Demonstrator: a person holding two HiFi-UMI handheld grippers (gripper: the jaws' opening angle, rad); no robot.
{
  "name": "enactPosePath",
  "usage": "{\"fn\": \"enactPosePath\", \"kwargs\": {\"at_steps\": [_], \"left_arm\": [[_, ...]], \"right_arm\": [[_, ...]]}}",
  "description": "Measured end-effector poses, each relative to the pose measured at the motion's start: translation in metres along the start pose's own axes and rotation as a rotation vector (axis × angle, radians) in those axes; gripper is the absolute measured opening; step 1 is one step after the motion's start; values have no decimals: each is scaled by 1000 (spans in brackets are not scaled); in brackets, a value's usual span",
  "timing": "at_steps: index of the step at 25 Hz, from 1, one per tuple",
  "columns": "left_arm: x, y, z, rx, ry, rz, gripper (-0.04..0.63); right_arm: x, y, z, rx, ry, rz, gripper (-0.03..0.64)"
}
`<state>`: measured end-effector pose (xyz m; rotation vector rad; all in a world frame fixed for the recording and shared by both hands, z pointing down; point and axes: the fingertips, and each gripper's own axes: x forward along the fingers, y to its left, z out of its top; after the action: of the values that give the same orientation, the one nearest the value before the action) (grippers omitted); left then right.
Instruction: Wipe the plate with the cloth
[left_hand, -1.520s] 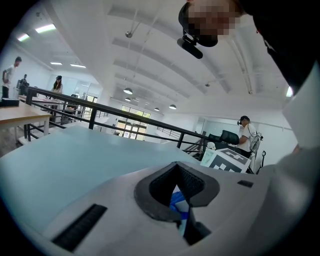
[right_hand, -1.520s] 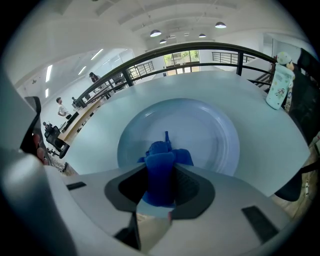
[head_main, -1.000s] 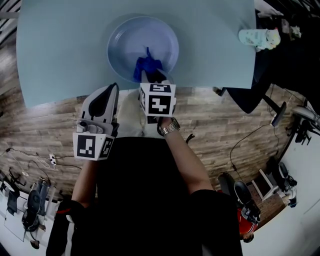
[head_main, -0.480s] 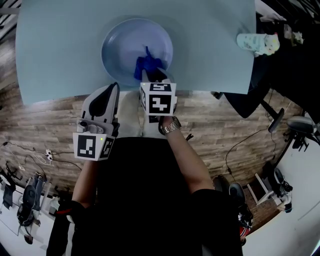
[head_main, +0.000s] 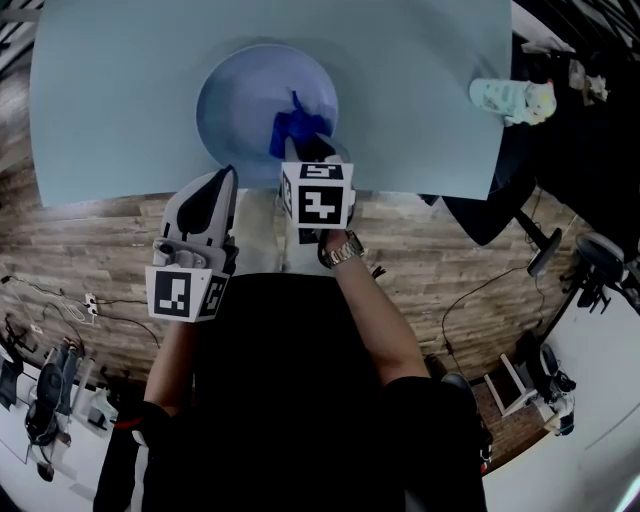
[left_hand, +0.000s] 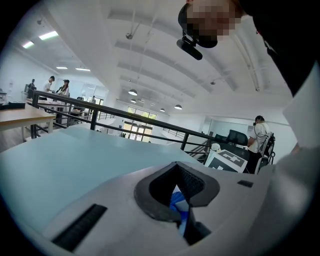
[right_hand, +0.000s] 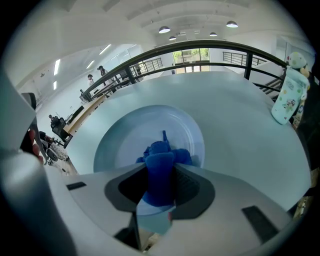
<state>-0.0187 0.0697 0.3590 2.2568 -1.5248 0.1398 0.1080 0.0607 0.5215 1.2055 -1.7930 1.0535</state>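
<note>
Your right gripper covers the near rim of the plate in the head view, and its jaws hide the lower part of the cloth. Whether the cloth actually presses on the plate is hard to tell. The table runs out of frame at its far edge.

There is one pale blue plate, one dark blue cloth and one small printed bottle (it stands at the table's right edge, well apart from the plate), and you hold two grippers.

The plate sits by the table's near edge, about midway along it. Your right gripper's jaws are clamped on the bunched cloth, which pokes out over the plate's near half. Your left gripper hangs just off the near edge, with its jaws closed tip to tip and gripping nothing. Only a sliver of blue shows through the gap between its pads.
</note>
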Motion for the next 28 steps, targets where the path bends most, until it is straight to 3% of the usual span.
{"fn": "enactPosePath", "kwargs": {"at_steps": [28], "left_arm": [[28, 16, 12, -31, -43, 119, 0]], "right_arm": [[27, -18, 46, -100, 54, -2, 118]]}}
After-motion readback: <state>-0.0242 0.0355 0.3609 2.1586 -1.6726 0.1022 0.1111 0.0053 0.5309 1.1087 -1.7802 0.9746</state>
